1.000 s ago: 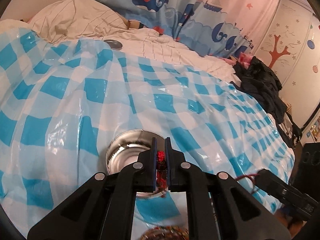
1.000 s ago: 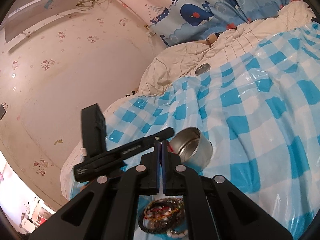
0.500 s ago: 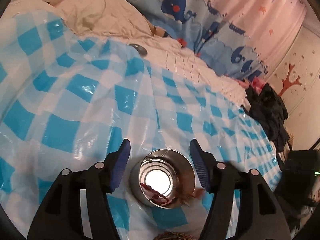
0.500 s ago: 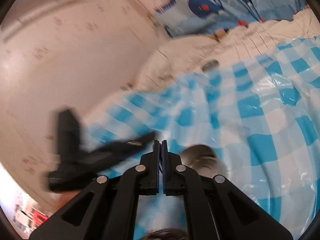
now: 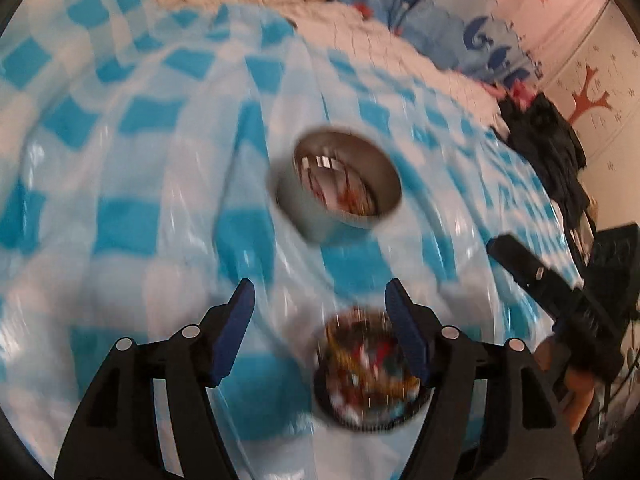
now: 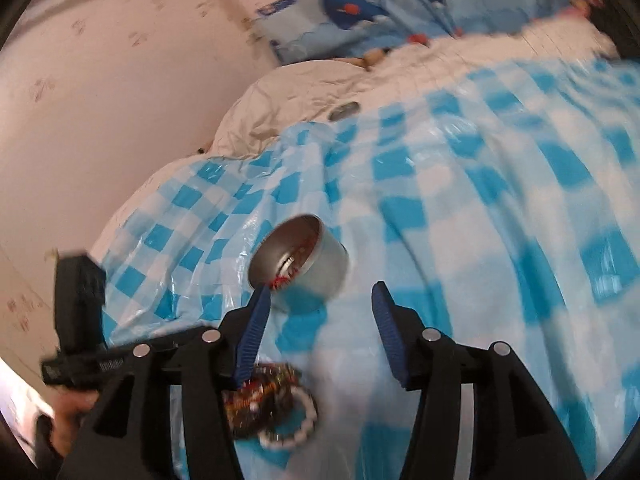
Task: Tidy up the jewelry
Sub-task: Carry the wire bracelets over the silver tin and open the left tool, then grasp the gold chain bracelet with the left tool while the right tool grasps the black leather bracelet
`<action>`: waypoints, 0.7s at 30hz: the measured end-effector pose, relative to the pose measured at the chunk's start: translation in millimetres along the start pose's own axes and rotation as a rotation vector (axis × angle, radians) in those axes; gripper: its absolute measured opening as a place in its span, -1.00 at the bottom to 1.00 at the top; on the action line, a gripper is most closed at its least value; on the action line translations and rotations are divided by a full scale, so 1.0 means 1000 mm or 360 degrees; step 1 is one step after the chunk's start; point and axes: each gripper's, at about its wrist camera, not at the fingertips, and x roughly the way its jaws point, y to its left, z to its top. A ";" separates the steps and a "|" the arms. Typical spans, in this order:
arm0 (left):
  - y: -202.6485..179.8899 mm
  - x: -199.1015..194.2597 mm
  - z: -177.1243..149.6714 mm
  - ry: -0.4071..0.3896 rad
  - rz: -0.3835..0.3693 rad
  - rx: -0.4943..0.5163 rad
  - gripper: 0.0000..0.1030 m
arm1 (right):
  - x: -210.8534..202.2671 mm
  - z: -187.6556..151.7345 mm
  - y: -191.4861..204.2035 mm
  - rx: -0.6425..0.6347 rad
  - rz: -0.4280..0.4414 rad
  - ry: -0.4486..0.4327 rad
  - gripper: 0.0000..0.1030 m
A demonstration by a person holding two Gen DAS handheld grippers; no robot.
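A round silver tin [image 5: 340, 188] [image 6: 300, 264] sits on the blue-and-white checked plastic sheet [image 5: 140, 220], with red beaded jewelry [image 5: 348, 196] [image 6: 284, 276] inside it. Nearer to me lies a pile of mixed bracelets [image 5: 368, 372] [image 6: 272, 404]. My left gripper [image 5: 320, 300] hovers over the pile, its jaws opening and gripping nothing. My right gripper [image 6: 320, 296] is just short of the tin, its jaws opening too with nothing between them. Each gripper shows in the other's view, the right gripper [image 5: 560, 280] at the right and the left gripper [image 6: 80, 320] at the left.
A small silver lid [image 6: 344, 110] rests at the far edge of the sheet on a cream quilt [image 6: 300, 92]. A whale-print curtain [image 6: 360, 4] hangs behind. Dark clothes [image 5: 548, 140] are heaped at the bed's right side. A hand [image 6: 68, 408] holds the left gripper.
The left gripper opened, the red beaded piece dropped into the tin, and the gripper pulled back over the bracelet pile. The right gripper went from shut to open and dipped lower.
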 end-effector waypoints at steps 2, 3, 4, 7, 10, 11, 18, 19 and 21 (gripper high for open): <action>-0.001 0.004 -0.008 0.0023 0.0009 0.0020 0.24 | -0.001 -0.002 -0.011 0.0118 0.0046 0.0010 0.01; 0.000 0.006 -0.009 0.0036 0.0019 0.0020 0.24 | -0.001 -0.002 -0.012 0.0139 0.0053 0.0013 0.01; 0.002 0.008 -0.011 0.0055 0.0013 0.0003 0.24 | 0.000 -0.001 -0.013 0.0156 0.0064 0.0015 0.01; 0.002 0.016 -0.010 0.0117 -0.0066 -0.0046 0.23 | 0.002 -0.001 -0.014 0.0170 0.0067 0.0023 0.01; -0.002 0.025 -0.009 0.0157 -0.0028 -0.0015 0.12 | 0.006 -0.001 -0.017 0.0199 0.0068 0.0038 0.01; -0.004 0.027 -0.009 0.0173 -0.0015 -0.0004 0.09 | 0.006 -0.002 -0.018 0.0208 0.0071 0.0041 0.01; -0.013 0.026 -0.008 0.0141 -0.0007 0.0103 -0.88 | 0.010 -0.002 -0.021 0.0225 0.0075 0.0051 0.07; -0.013 0.025 -0.007 0.0133 -0.0010 0.0113 -0.91 | 0.011 -0.002 -0.021 0.0222 0.0077 0.0053 0.07; -0.015 0.021 -0.005 0.0098 -0.0016 0.0124 -0.92 | 0.012 -0.003 -0.020 0.0211 0.0079 0.0057 0.07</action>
